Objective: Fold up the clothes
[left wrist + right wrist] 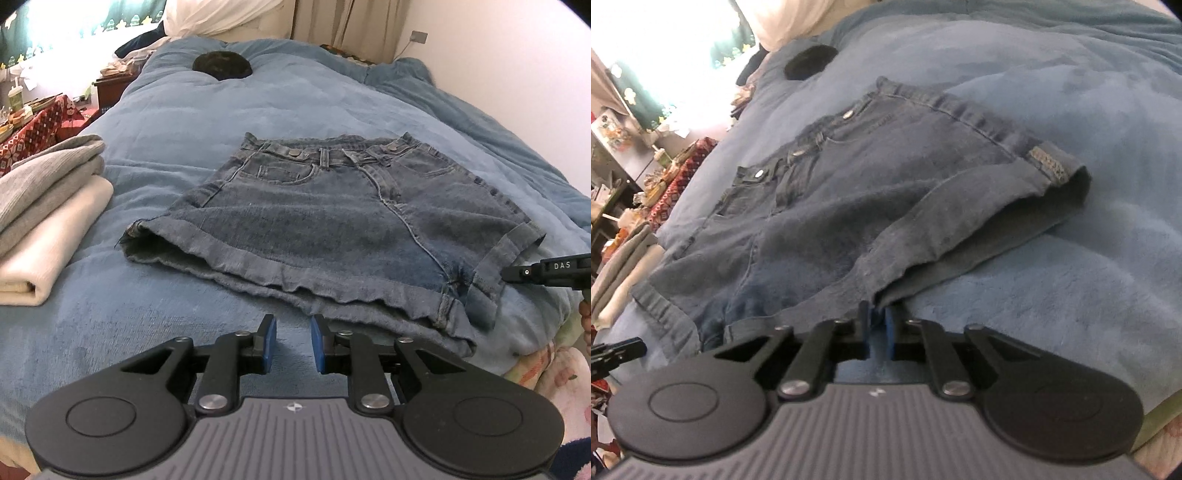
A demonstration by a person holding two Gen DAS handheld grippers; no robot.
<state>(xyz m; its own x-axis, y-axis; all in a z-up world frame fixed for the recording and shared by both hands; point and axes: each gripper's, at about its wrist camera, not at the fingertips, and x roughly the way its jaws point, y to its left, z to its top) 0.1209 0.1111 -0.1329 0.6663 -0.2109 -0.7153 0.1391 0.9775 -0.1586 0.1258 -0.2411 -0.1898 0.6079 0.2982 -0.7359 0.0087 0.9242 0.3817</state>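
The denim shorts (332, 221) are spread flat on the blue bed (184, 118). The right gripper (876, 325) is clamped on the near cuffed hem; the left gripper (293, 339) hangs empty, jaws slightly apart. Both hems should be lifted evenly for a clean fold.

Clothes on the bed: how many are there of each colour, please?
Blue denim shorts: 1
Grey folded garment: 1
Cream folded garment: 1
Total: 3
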